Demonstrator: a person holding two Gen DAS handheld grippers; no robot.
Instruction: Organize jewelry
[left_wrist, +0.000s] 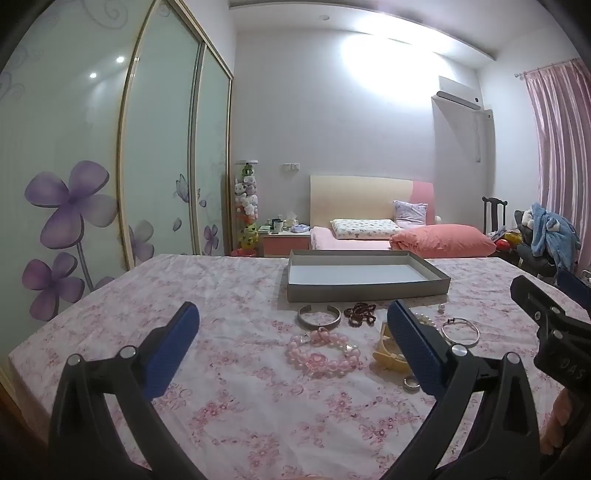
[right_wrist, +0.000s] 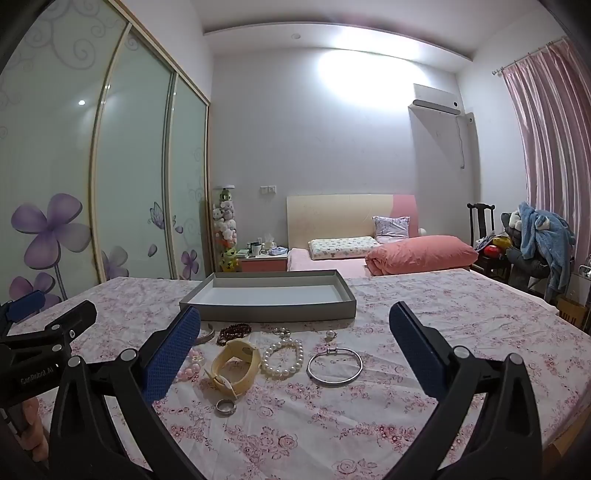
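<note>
Evidently the start: both the left gripper (left_wrist: 291, 345) and right gripper (right_wrist: 295, 349) hover wide apart, empty. Jewelry lies loose on the worktop (right_wrist: 461, 332), near side of the empty tray (right_wrist: 266, 312). Next calls for closing on one piece, likely the pearl bracelet (right_wrist: 282, 360).

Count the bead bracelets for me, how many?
3. The pink bead bracelet lies nearest the left gripper, the dark red bead bracelet sits just before the gray box, and the white pearl bracelet lies beside the cream watch. None looks hidden.
</note>
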